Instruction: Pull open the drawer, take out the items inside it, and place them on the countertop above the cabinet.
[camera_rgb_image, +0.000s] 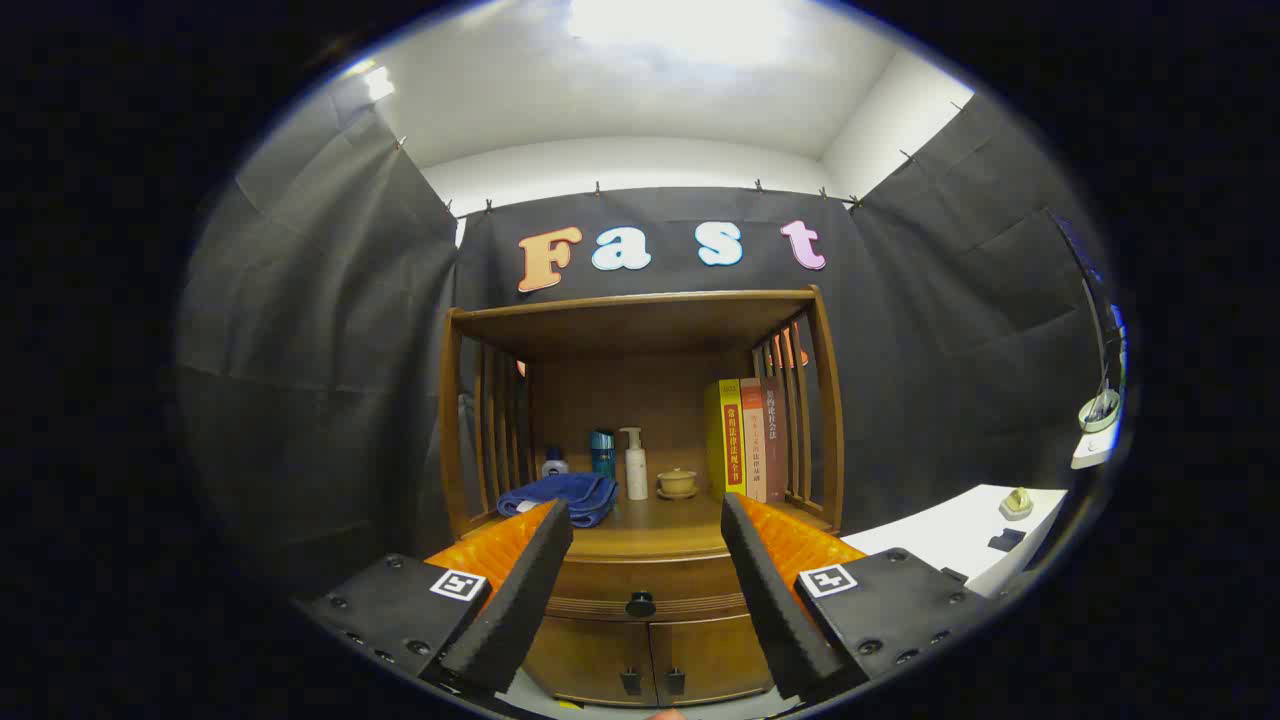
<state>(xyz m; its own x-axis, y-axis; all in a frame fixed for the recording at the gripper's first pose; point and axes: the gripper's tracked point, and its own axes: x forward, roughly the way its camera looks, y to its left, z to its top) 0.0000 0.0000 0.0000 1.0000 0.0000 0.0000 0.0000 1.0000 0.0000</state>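
The gripper (645, 520) hangs in front of a wooden cabinet (640, 480) at the centre of the frame, its two fingers spread wide and holding nothing. The closed drawer (640, 585) sits low in the frame between the fingers, its dark round knob (640, 604) midway between them, above a pair of small doors (648, 660). On the countertop (660, 525) beyond the fingertips lie a folded blue towel (560, 497), a white pump bottle (635, 465), a teal can (602, 453), a small lidded cup (678, 482) and upright books (745, 438) at the right.
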